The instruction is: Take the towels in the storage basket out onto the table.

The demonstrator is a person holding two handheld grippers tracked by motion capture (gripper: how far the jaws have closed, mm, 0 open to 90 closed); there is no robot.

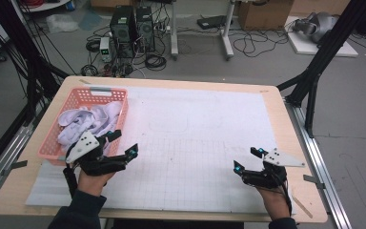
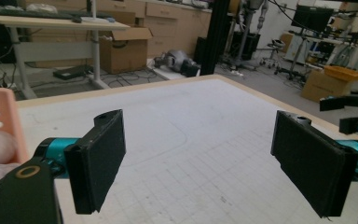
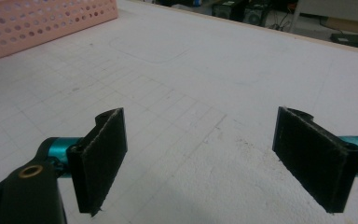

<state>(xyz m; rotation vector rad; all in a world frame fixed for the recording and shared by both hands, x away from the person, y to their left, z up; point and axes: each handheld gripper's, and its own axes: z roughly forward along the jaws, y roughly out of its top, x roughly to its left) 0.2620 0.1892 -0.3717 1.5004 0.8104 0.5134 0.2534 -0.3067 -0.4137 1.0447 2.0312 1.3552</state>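
While the left gripper [image 1: 122, 141] hovers wide beside the pink basket [image 1: 69, 114] of seemingly white cloths [image 1: 88, 121], the right gripper [image 1: 246, 159] gapes, well apart.

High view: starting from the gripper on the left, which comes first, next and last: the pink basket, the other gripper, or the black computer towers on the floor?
Measured from the left gripper:
1. Pink basket, right beside it at the table's left edge, with white cloths inside.
2. Right gripper, across the mat at the near right.
3. Black computer towers, on the floor beyond the table's far edge.
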